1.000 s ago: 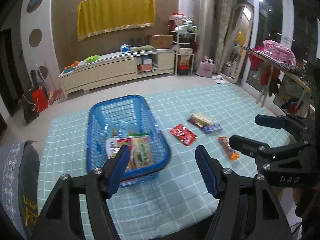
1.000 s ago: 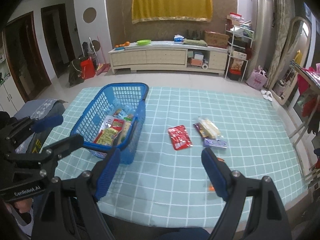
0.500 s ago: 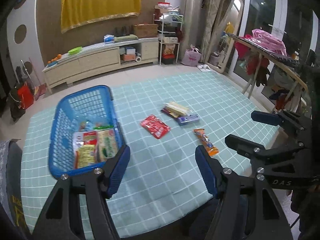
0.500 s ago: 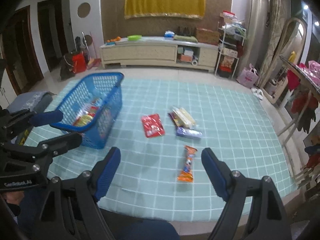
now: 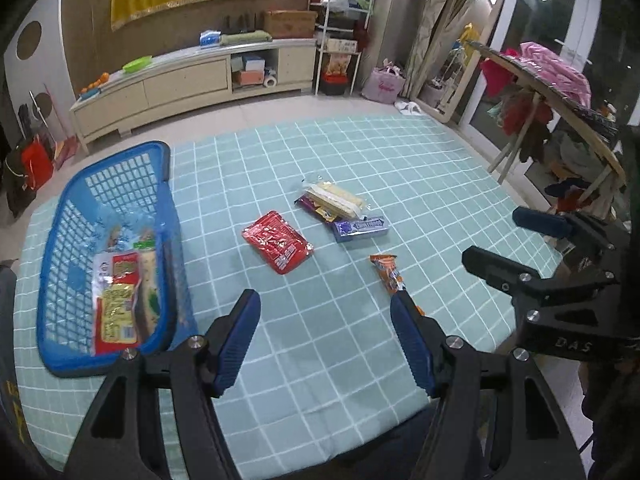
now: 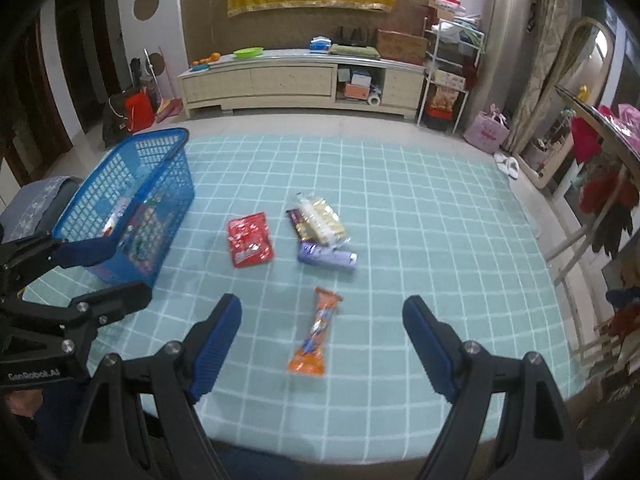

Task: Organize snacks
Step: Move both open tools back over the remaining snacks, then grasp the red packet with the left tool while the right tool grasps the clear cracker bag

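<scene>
A blue basket (image 5: pixel 64 240) (image 6: pixel 132 168) with several snack packs inside stands at the table's left. On the checked cloth lie a red pack (image 5: pixel 278 242) (image 6: pixel 250 239), a pale wafer pack (image 5: pixel 334 199) (image 6: pixel 322 220), a purple pack (image 5: pixel 361 228) (image 6: pixel 326 257) and an orange bar (image 5: pixel 387 273) (image 6: pixel 317 330). My left gripper (image 5: pixel 325 338) is open and empty over the near edge. My right gripper (image 6: pixel 322 346) is open and empty, with the orange bar just beyond and between its fingers.
The table (image 6: pixel 440 208) is covered with a teal checked cloth. A grey chair back (image 6: pixel 36 200) stands at its left. A drying rack with clothes (image 5: pixel 560 92) stands at the right. A long low cabinet (image 6: pixel 296 76) is along the far wall.
Both grippers have swung right, away from the basket. The loose snacks now sit centred in both views, and the orange bar is close in front of the right gripper.
</scene>
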